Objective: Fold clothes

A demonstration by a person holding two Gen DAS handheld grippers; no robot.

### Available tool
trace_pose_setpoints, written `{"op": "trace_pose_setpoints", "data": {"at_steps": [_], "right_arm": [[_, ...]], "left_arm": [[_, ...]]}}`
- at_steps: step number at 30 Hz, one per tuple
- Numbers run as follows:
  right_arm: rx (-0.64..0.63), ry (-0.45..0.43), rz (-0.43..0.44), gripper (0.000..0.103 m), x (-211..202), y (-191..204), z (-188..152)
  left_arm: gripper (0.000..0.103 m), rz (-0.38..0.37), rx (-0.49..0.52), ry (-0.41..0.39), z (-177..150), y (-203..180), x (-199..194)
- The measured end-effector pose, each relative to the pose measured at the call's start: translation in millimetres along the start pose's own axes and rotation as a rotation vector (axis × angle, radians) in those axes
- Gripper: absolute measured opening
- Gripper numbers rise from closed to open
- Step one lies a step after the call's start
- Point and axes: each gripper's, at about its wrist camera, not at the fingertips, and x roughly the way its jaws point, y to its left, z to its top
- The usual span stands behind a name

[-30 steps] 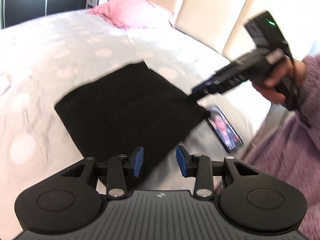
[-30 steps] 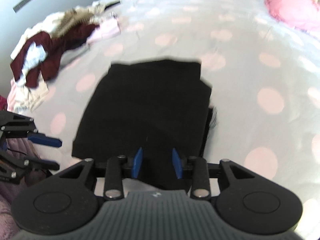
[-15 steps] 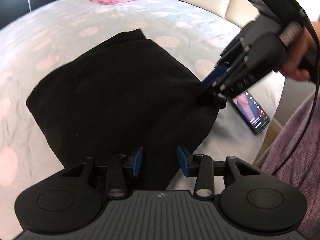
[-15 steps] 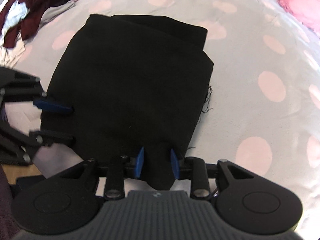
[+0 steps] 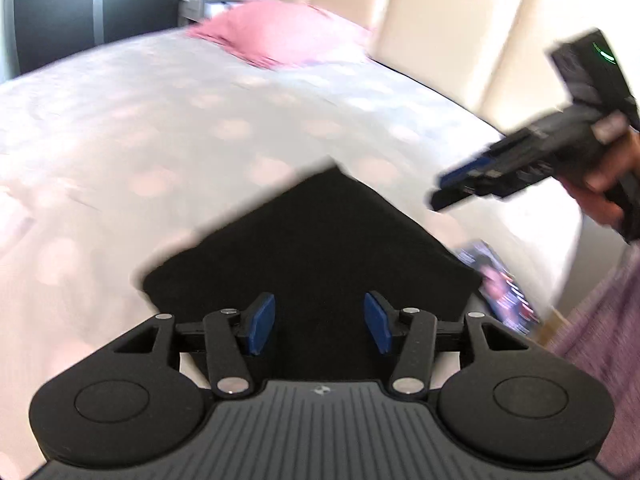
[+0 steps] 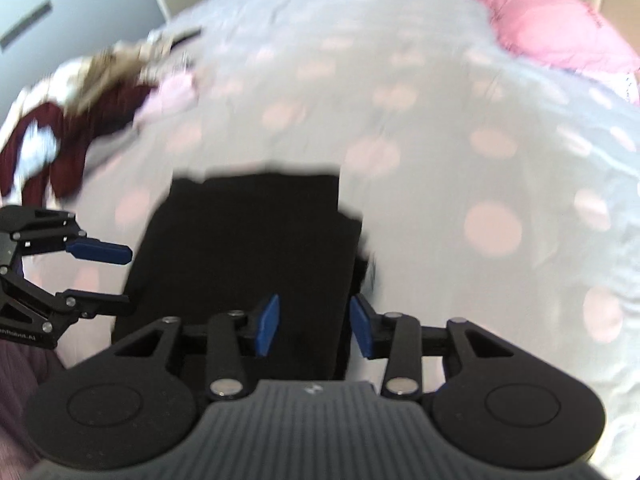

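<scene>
While the folded black garment lies flat on the dotted bedspread, each hand-held gripper, left and right, hangs spread, pinching nothing.

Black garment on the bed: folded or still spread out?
Folded: the black garment lies as a compact rectangle with layered edges on the bed, neither tool touching it.

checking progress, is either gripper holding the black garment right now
No: the left gripper and the right gripper both stand open with nothing between the fingers, and the folded black garment lies flat on the bed.
</scene>
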Motion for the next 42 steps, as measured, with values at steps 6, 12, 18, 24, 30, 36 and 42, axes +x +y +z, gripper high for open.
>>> {"op": "trace_pose_setpoints", "data": {"at_steps": [6,12,18,24,30,36,42], "right_arm": [[0.018,-0.021,0.012,0.017,25.0,16.3,39.9],[0.017,0.085,-0.009,0.015,73.6,19.9,48.2],[0.006,0.205,-0.053,0.015,125.4,20.4,50.1],[0.025,0.223,-0.026,0.015,134.9,10.6,49.7],[-0.002,0.210,-0.023,0.015,129.8,15.0,49.4],[-0.035,0.153,-0.003,0.029,96.1,28.6,47.2],[-0.108,0.119,0.021,0.048,53.6,47.5,25.0]], "left_arm": [[0.048,0.012,-0.062,0.004,15.2,37.1,19.5],[0.046,0.000,-0.118,0.068,14.0,57.7,62.1],[0.065,-0.018,-0.189,0.141,16.5,80.3,98.7],[0.076,0.038,-0.105,0.147,19.0,73.3,109.6],[0.065,0.007,-0.145,0.119,21.1,74.0,94.3],[0.055,-0.018,-0.134,0.049,21.5,57.9,57.7],[0.047,-0.126,-0.019,0.035,11.0,11.6,19.3]]}}
